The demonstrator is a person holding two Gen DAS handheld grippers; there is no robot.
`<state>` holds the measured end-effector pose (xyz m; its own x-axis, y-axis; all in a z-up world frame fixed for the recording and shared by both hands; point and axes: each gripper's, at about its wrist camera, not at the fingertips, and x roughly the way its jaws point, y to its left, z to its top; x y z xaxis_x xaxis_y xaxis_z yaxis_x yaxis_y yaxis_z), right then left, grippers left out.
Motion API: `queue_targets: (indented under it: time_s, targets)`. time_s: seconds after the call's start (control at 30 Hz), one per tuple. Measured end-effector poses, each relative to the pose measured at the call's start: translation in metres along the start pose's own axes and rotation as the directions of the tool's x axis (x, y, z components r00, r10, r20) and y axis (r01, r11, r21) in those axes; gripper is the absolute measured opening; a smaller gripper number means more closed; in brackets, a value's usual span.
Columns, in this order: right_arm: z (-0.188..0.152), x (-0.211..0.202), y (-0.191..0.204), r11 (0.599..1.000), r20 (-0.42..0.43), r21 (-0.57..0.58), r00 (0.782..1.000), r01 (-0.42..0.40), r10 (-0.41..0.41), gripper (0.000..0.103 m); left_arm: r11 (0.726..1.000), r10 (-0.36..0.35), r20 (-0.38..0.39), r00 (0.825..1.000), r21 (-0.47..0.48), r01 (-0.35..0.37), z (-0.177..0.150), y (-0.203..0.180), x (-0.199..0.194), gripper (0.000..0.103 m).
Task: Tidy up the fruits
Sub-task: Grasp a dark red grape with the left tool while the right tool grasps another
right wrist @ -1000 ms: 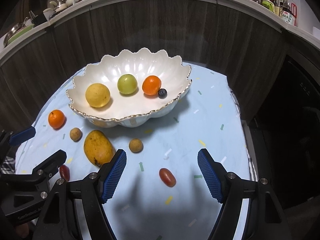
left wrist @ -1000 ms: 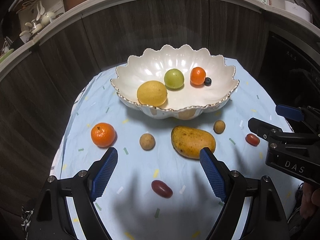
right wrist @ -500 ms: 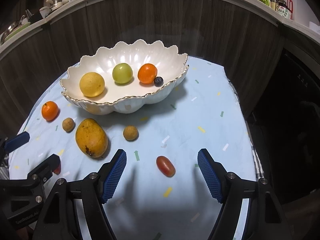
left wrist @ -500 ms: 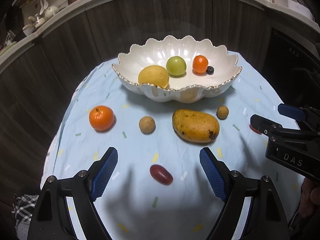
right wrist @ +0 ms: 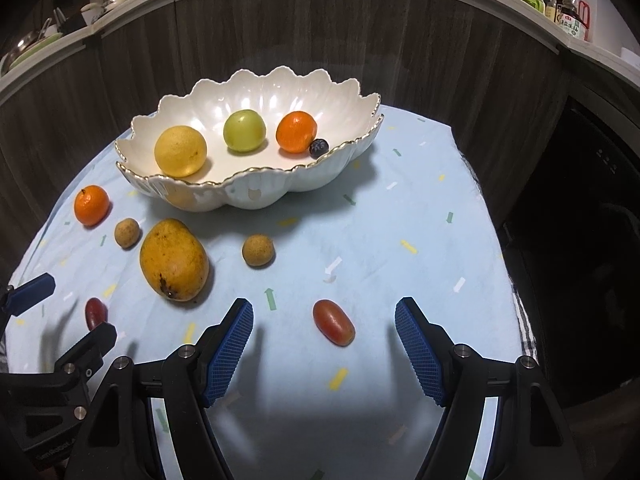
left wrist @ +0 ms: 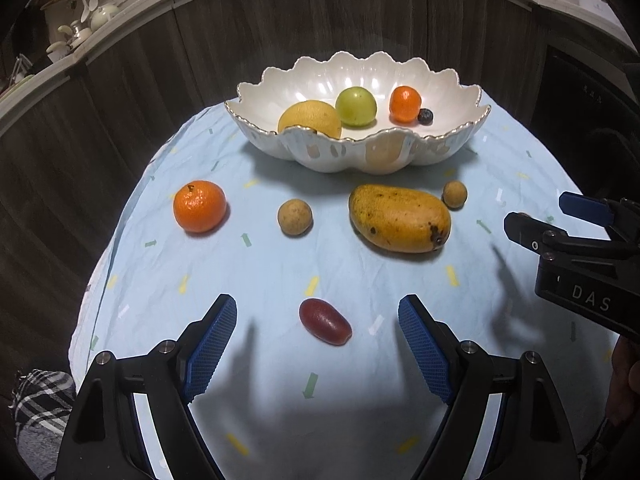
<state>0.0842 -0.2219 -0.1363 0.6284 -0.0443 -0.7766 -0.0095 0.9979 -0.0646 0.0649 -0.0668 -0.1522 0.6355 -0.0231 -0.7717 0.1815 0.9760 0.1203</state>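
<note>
Left gripper (left wrist: 318, 330) jaws wide, dark grape (left wrist: 325, 321) between. Right gripper (right wrist: 324, 330) jaws wide, red grape (right wrist: 333, 322) between, hidden from left view. Ahead, bowl (right wrist: 256, 192) holds lemon (right wrist: 181, 151), green fruit (right wrist: 244, 130), mandarin (right wrist: 296, 132), blueberry (right wrist: 319, 147).

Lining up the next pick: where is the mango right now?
The mango lies on the blue cloth just in front of the white bowl, between two small brown fruits; in the right wrist view it sits left of centre.
</note>
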Motion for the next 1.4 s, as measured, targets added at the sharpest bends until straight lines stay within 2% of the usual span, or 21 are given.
queue_targets:
  time_s: [0.37, 0.57, 0.63, 0.9, 1.23, 1.4]
  targets:
    - [-0.004, 0.01, -0.004, 1.0, -0.028, 0.023, 1.0, 0.0, 0.001, 0.073, 1.0, -0.014, -0.025, 1.0, 0.001, 0.014, -0.001, -0.002, 0.009, 0.069]
    - [-0.006, 0.017, -0.003, 1.0, -0.039, 0.024, 0.999, 0.001, 0.0, 0.068, 1.0, -0.023, -0.048, 0.999, -0.01, 0.022, -0.002, -0.001, 0.015, 0.068]
    - [-0.007, 0.02, -0.002, 1.0, -0.046, 0.025, 0.999, -0.004, 0.005, 0.061, 1.0, -0.023, -0.051, 0.998, -0.012, 0.023, -0.003, -0.001, 0.016, 0.067]
    - [-0.009, 0.025, -0.001, 1.0, -0.046, 0.024, 0.999, -0.007, 0.009, 0.052, 0.999, -0.043, -0.046, 0.998, -0.02, 0.042, -0.002, 0.0, 0.016, 0.061]
    - [-0.008, 0.024, 0.001, 0.999, -0.04, 0.016, 0.999, -0.03, 0.031, 0.026, 0.998, -0.07, -0.041, 0.997, -0.009, 0.069, -0.002, -0.003, 0.015, 0.041]
    - [-0.008, 0.024, 0.002, 0.999, -0.04, 0.012, 0.998, -0.037, 0.037, 0.02, 0.997, -0.074, -0.042, 0.996, -0.012, 0.073, -0.001, -0.002, 0.015, 0.032]
